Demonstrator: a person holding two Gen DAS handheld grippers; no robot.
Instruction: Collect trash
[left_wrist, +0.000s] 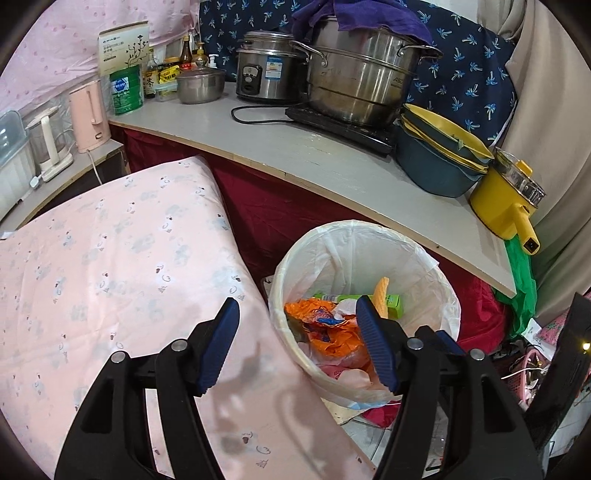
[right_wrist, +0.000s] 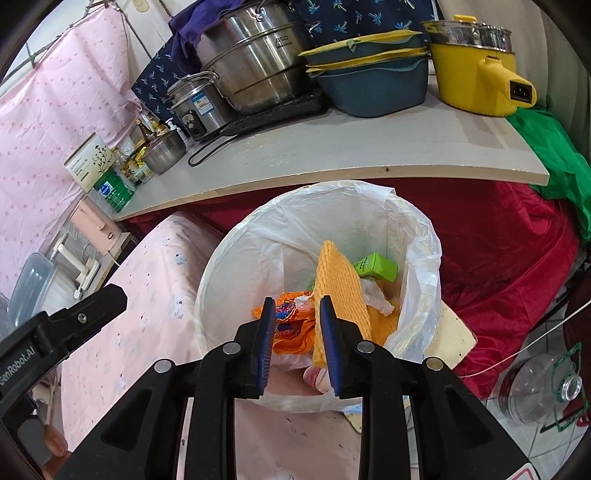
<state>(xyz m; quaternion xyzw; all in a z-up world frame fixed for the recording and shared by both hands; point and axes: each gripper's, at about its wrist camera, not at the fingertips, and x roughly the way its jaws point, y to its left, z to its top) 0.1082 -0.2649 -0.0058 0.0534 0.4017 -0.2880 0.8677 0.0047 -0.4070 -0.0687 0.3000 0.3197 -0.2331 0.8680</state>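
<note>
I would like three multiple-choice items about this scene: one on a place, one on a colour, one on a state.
1. Where is the green carton?
A. on the counter
B. inside the trash bin
C. on the pink bedding

2. What colour is the electric pot at the counter's end?
A. yellow
B. red
C. white

3. How does the right tool stand?
A. gripping a bottle
B. gripping the bin liner
C. jaws apart, holding nothing

Answers:
1 B, it lies among the trash within the white liner.
2 A, its body and handle are yellow.
3 C, a gap shows between the blue pads, with nothing pinched.
</note>
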